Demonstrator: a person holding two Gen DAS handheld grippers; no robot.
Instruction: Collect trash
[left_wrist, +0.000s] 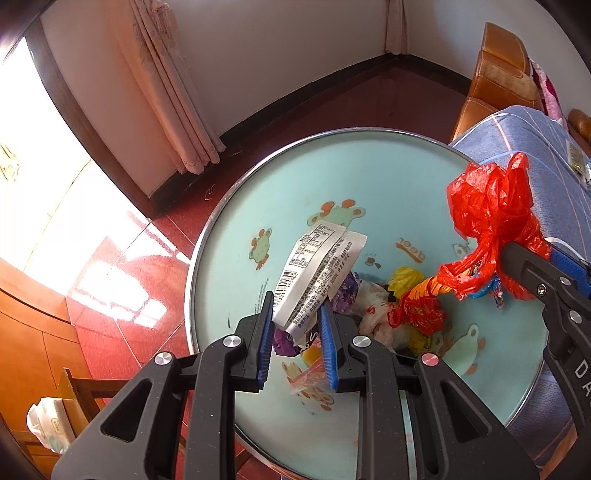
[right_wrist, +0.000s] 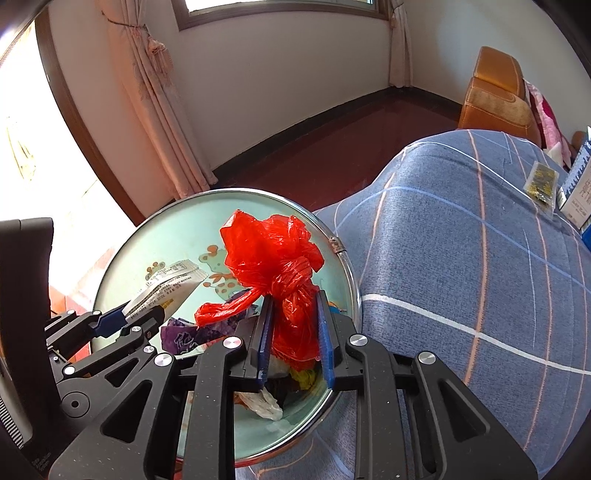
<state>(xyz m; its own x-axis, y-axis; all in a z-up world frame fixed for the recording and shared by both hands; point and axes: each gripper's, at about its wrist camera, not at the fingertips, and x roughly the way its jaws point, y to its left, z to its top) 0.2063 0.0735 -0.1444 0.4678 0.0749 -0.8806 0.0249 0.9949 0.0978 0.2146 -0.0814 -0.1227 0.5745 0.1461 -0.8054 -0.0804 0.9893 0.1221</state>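
The left gripper (left_wrist: 297, 325) held a white printed wrapper (left_wrist: 317, 273) between its blue pads, the jaws narrow and clamped on the wrapper's lower end; the wrapper stood tilted above the tabletop (left_wrist: 332, 177). The right gripper (right_wrist: 293, 332) held a red plastic bag (right_wrist: 275, 251) by its bunched neck, with the blue pads pressing on the film from both sides; the crumpled top of the bag stood above the fingers and a twisted tail hung off to the left in the right wrist view. Both held items were positioned over the round, pale green tabletop with a metal rim and cartoon animal prints. A loose pile of trash (left_wrist: 373, 314) lay on the tabletop between its centre and its near edge: a purple wrapper (left_wrist: 345, 295), a yellow wrapper (left_wrist: 406, 277) and white crumpled film. A blue checked cover (right_wrist: 461, 258) lay just beside the right edge of the tabletop. A pink curtain (left_wrist: 166, 92) hung at the far wall.
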